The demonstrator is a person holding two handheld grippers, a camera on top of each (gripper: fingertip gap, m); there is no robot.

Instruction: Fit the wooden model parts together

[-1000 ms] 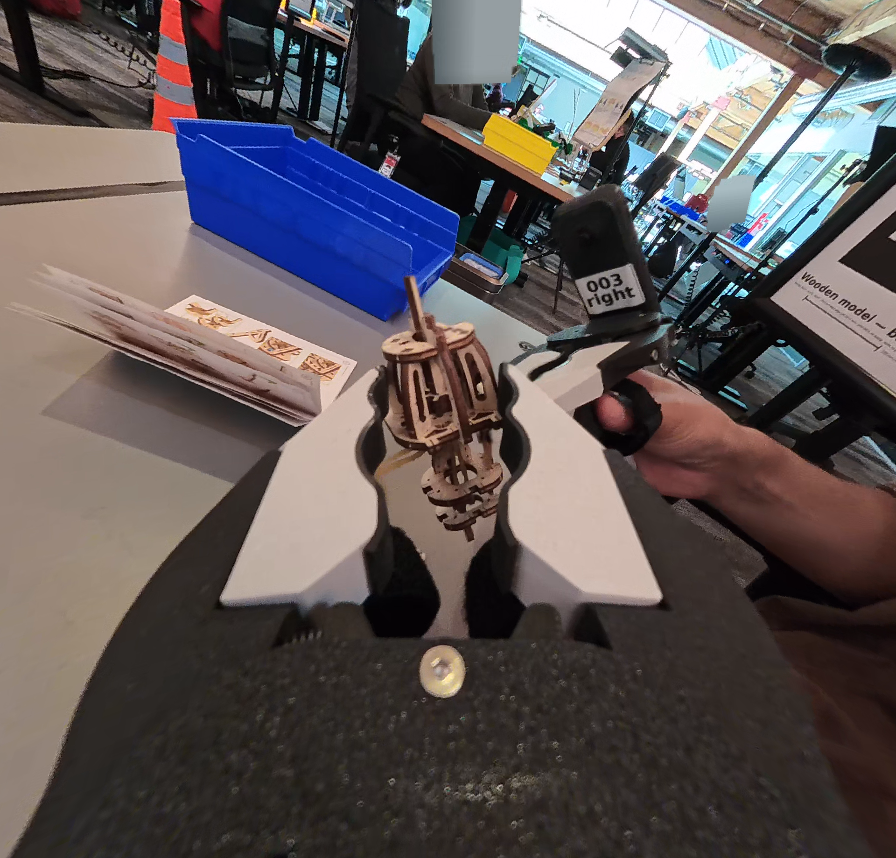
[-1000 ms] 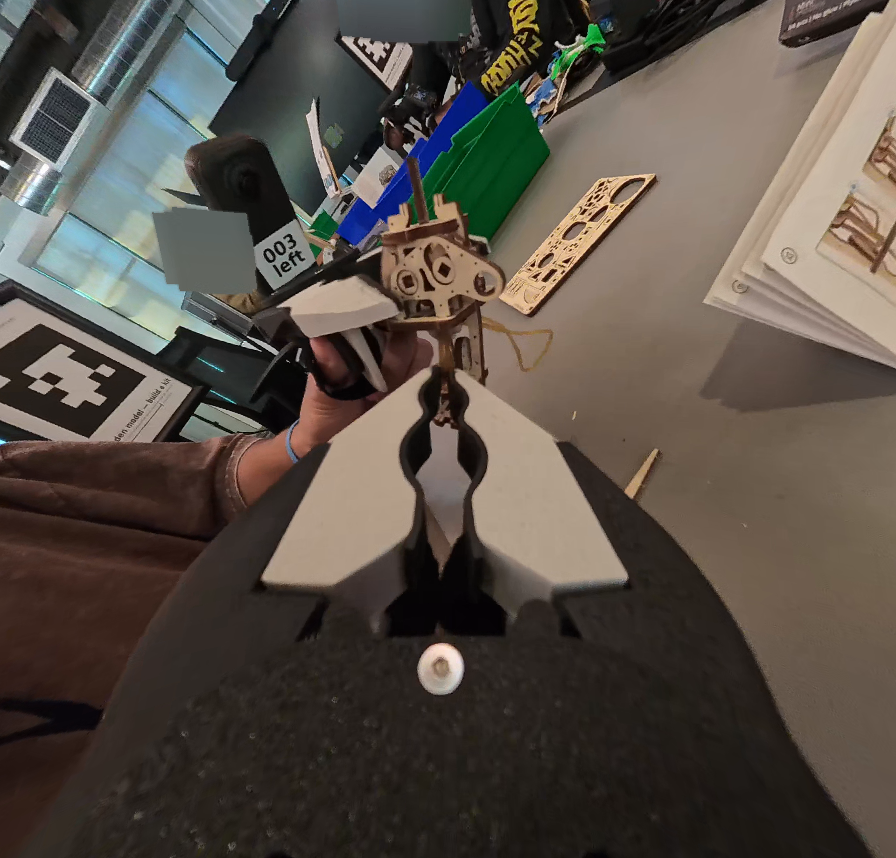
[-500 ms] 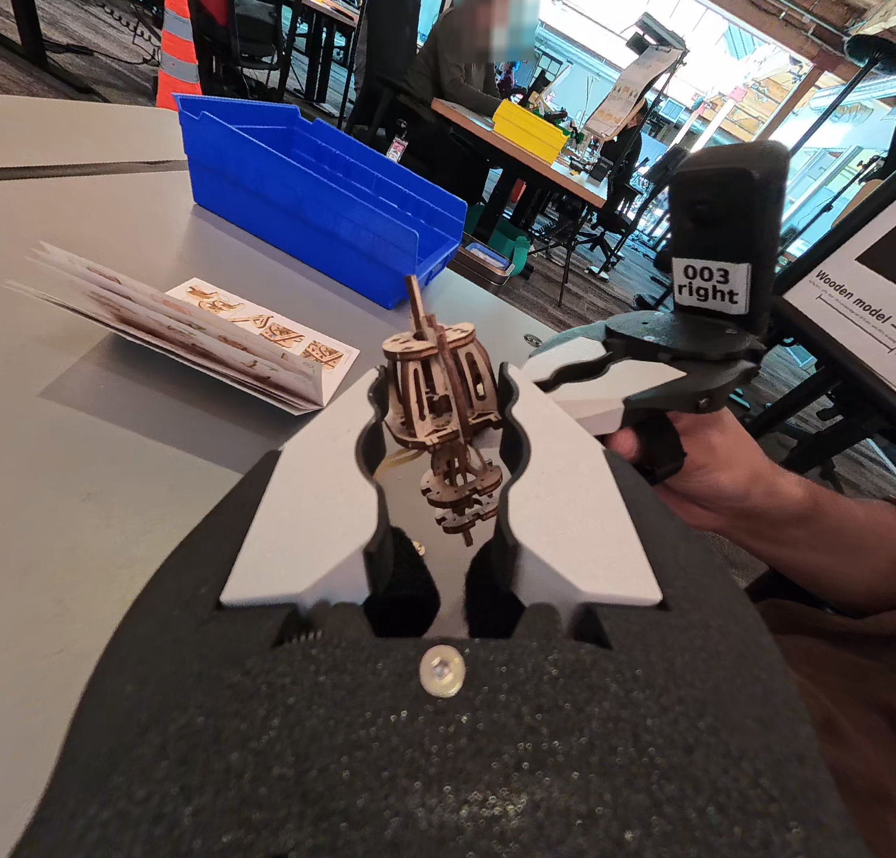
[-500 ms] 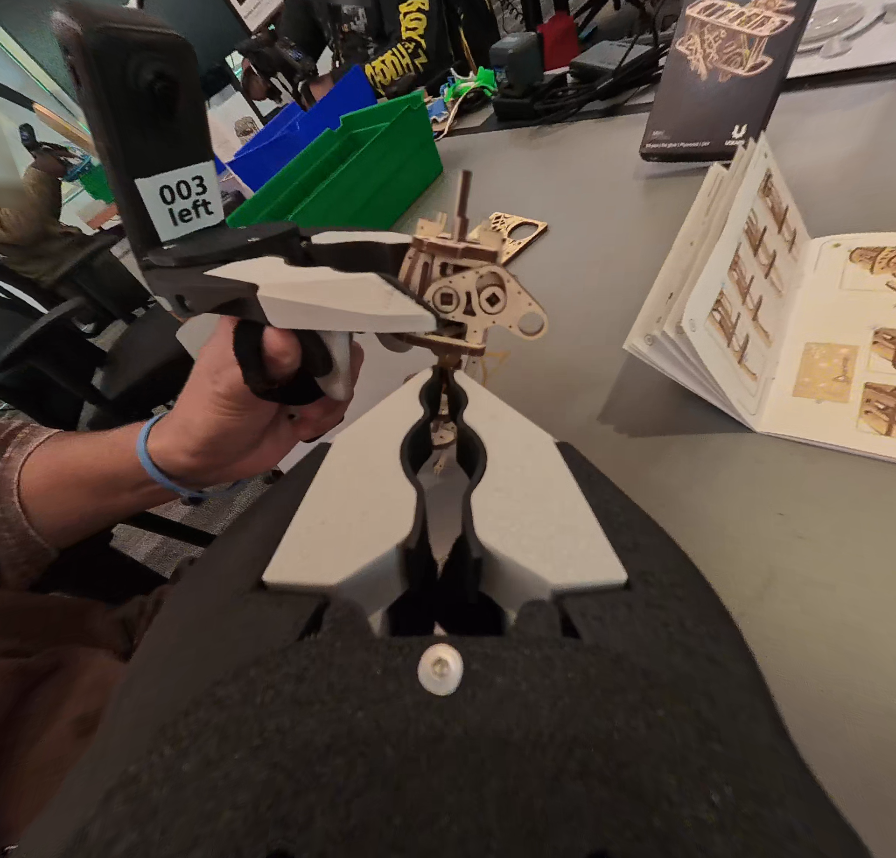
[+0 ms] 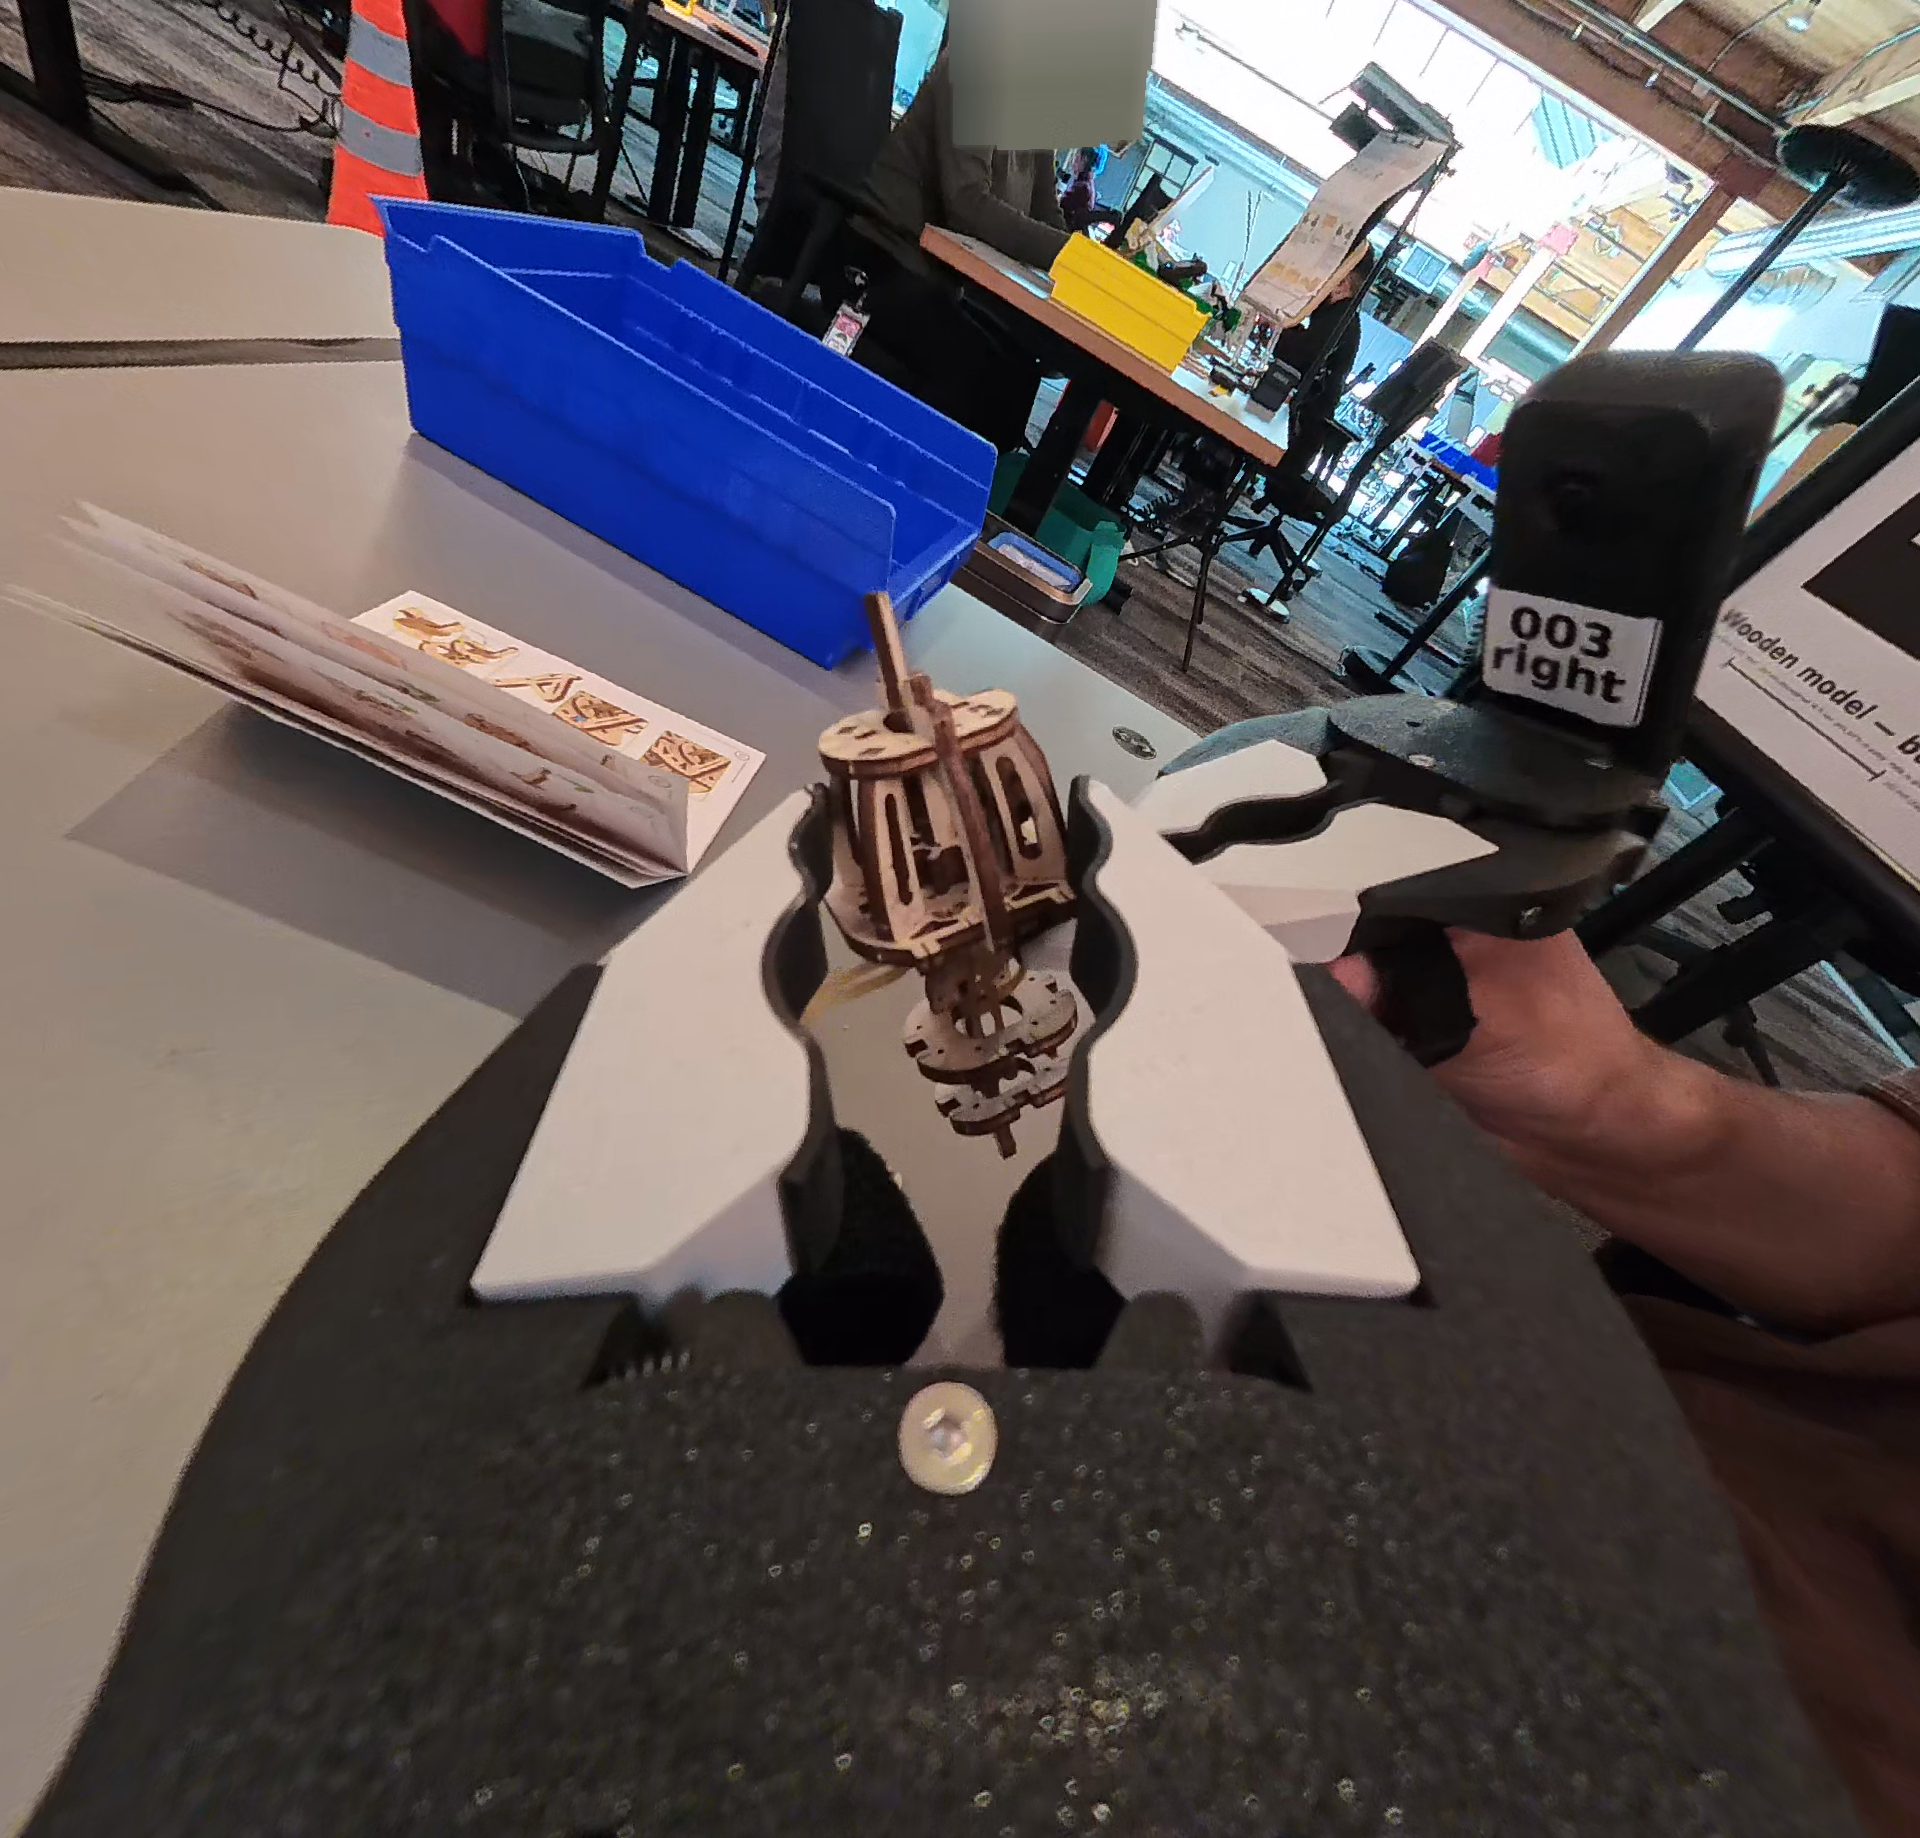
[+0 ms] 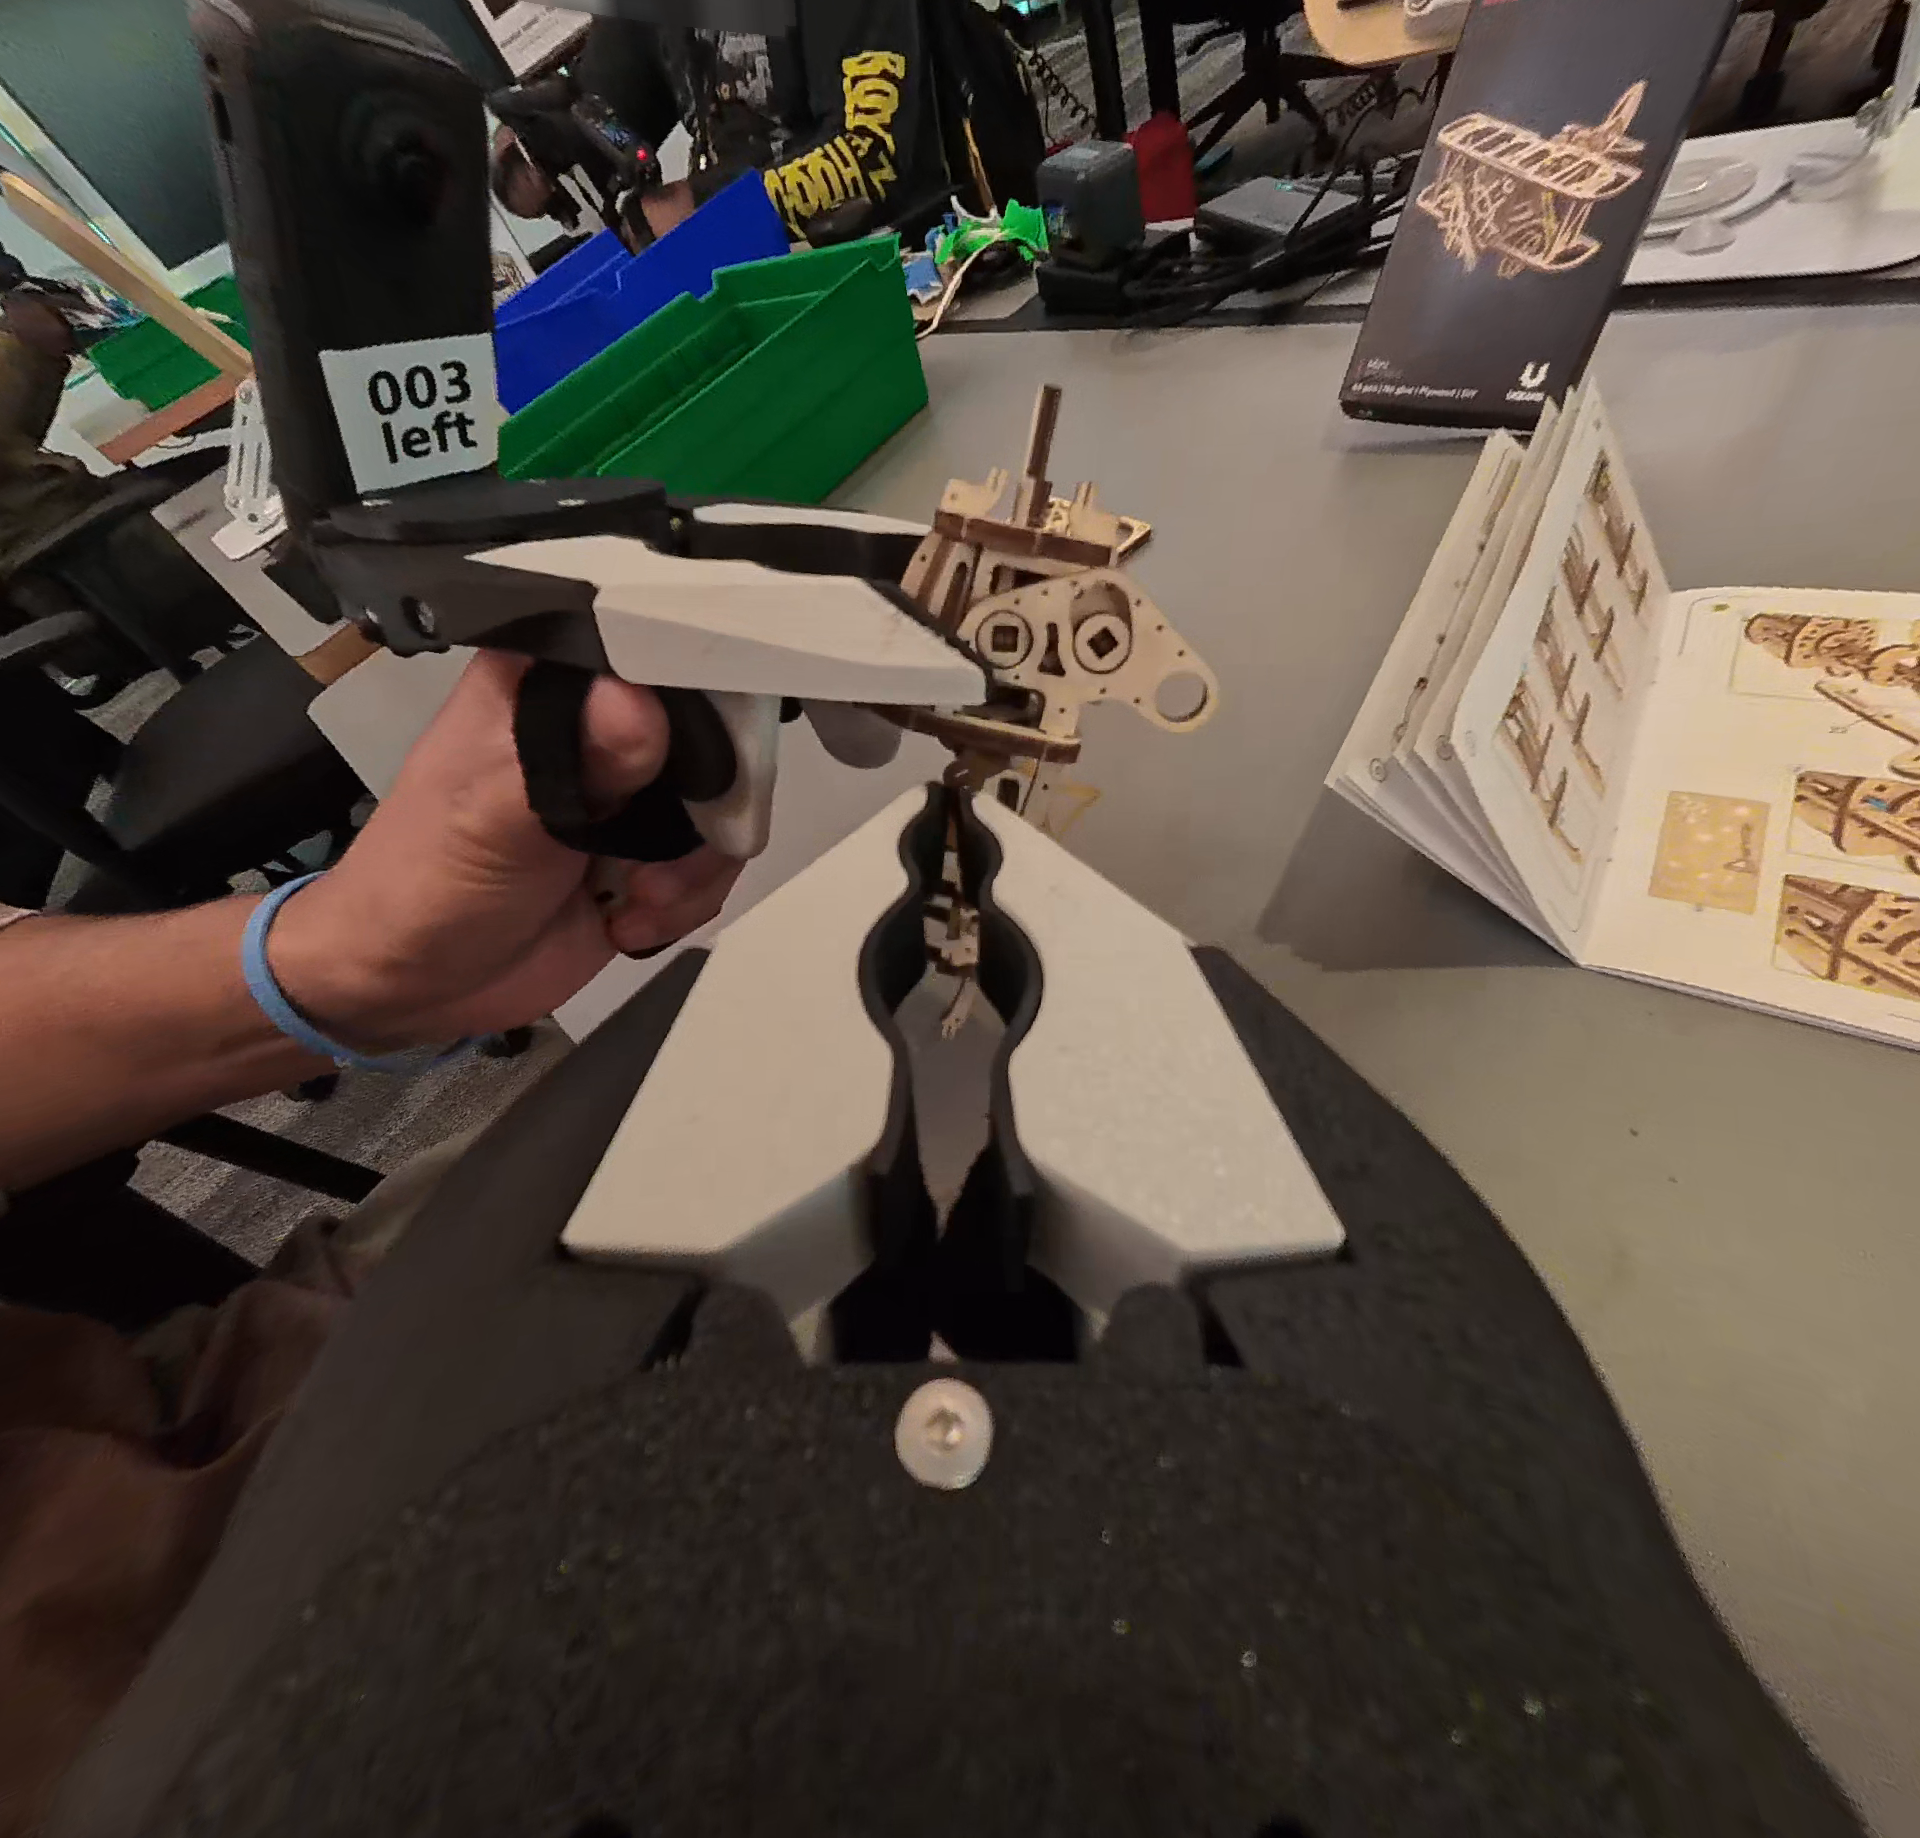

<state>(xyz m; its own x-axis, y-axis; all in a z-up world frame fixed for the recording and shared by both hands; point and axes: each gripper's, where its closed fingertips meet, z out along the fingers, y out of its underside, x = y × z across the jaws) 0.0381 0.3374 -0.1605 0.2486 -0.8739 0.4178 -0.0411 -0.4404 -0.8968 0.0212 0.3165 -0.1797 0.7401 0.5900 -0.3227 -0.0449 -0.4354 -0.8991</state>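
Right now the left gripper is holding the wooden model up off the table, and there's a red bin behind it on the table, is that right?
Not quite. The left gripper does hold the wooden model above the table, but the bin behind it is blue, not red, as the left wrist view shows.

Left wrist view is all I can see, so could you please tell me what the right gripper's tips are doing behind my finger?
Observer: The right gripper is closed to a thin slit on the wooden model's hanging lower stem.
Operator: Thank you; what is on the model's far side?
Observer: A flat plate with two square holes juts out there.
Operator: Anything behind it?
Observer: A green bin, on the table.
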